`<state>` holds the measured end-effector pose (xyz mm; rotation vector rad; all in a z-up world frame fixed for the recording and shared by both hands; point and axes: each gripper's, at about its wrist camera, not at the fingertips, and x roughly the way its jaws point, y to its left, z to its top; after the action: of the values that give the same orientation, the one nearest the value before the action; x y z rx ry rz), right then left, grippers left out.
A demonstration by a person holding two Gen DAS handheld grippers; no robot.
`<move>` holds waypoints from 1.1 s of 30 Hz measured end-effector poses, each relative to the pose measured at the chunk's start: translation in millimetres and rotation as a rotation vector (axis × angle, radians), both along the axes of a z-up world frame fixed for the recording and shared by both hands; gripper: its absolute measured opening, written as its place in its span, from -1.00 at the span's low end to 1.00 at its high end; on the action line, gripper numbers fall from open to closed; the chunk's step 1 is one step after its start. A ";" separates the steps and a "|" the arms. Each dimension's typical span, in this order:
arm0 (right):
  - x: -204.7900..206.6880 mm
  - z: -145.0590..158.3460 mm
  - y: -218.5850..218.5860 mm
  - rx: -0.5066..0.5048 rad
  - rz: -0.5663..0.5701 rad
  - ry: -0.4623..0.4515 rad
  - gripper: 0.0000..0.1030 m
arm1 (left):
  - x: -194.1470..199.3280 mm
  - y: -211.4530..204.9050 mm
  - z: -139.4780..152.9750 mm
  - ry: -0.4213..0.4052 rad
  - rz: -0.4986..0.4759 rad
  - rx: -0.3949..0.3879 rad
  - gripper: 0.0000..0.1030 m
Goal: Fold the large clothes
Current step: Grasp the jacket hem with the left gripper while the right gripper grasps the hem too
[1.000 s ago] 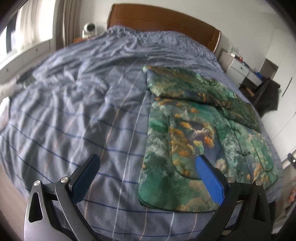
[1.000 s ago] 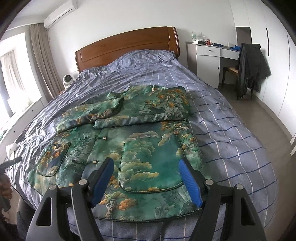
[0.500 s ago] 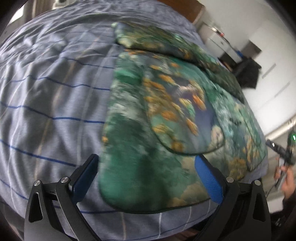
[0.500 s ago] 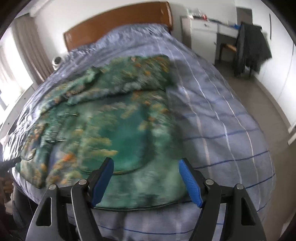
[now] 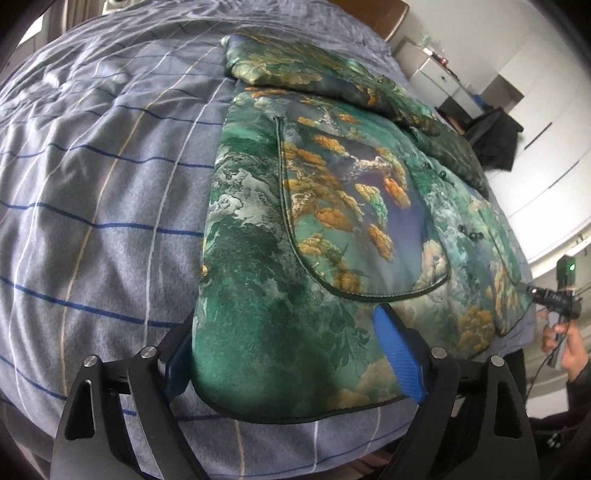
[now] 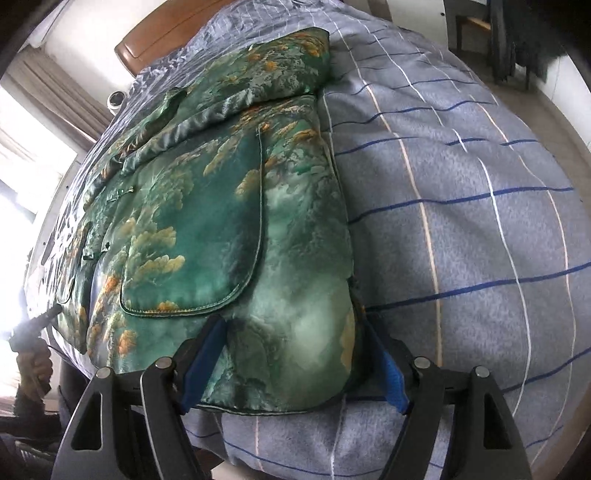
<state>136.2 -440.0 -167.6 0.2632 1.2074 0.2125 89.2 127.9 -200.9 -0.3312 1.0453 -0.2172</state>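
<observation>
A large green brocade jacket with gold and blue patterns lies flat on the bed, sleeves folded across its upper part. It also shows in the right wrist view. My left gripper is open, its blue pads on either side of the jacket's left hem corner. My right gripper is open too, its pads on either side of the right hem corner. The left gripper's left pad is partly hidden behind the hem.
The bed has a grey-blue checked duvet and a wooden headboard. A white dresser and a dark garment on a chair stand to the right. The bed's foot edge lies just below the hem.
Both grippers have come down and forward from above the bed to the jacket's hem. The hem corners now lie between the open pads.
</observation>
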 end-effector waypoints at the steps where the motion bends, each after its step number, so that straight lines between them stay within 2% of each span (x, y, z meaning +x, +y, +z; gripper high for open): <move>1: 1.2 2.2 0.9 0.000 0.003 0.004 0.50 | -0.5 -0.7 0.3 -0.002 -0.003 0.008 0.73; 4: 4.0 8.0 4.4 -0.018 0.043 0.017 0.50 | -0.4 -2.8 -0.1 -0.003 -0.002 0.018 0.73; 8: 7.9 5.8 12.1 -0.042 0.111 0.080 0.50 | 1.4 -3.4 0.4 0.007 0.005 0.010 0.72; 13: 9.2 15.4 9.7 -0.037 0.125 0.076 0.50 | 2.3 -4.0 -1.7 0.009 -0.008 0.025 0.74; 17: 8.3 5.4 8.8 -0.041 0.132 0.103 0.50 | 4.1 -11.7 -3.5 0.010 -0.025 0.063 0.79; 18: 8.2 2.8 9.7 -0.037 0.132 0.103 0.50 | 4.4 -14.1 -3.0 0.013 -0.030 0.082 0.74; 20: 7.7 1.2 13.5 -0.039 0.142 0.092 0.40 | 3.6 -14.2 -0.4 0.017 -0.035 0.100 0.15; 21: 7.6 1.9 15.2 -0.038 0.151 0.085 0.06 | 3.2 -12.3 0.9 0.019 -0.037 0.099 -0.01; 22: 7.5 4.1 17.3 -0.040 0.157 0.076 -0.33 | 2.6 -9.0 3.2 0.021 -0.038 0.086 -0.30; 23: 8.2 7.8 18.8 -0.038 0.158 0.062 -0.44 | 2.1 -5.8 4.9 0.022 -0.035 0.075 -0.51; 26: 10.7 18.9 20.0 -0.032 0.148 0.035 -0.63 | 0.2 2.5 13.1 0.016 -0.021 0.035 -0.71; 33: 6.9 60.2 25.6 -0.011 0.147 -0.059 -0.71 | -10.8 -0.7 51.0 -0.077 -0.019 0.037 -0.76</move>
<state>143.1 -414.4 -107.4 0.1575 1.1702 0.3390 78.4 127.2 -149.9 -0.2772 0.9753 -0.2257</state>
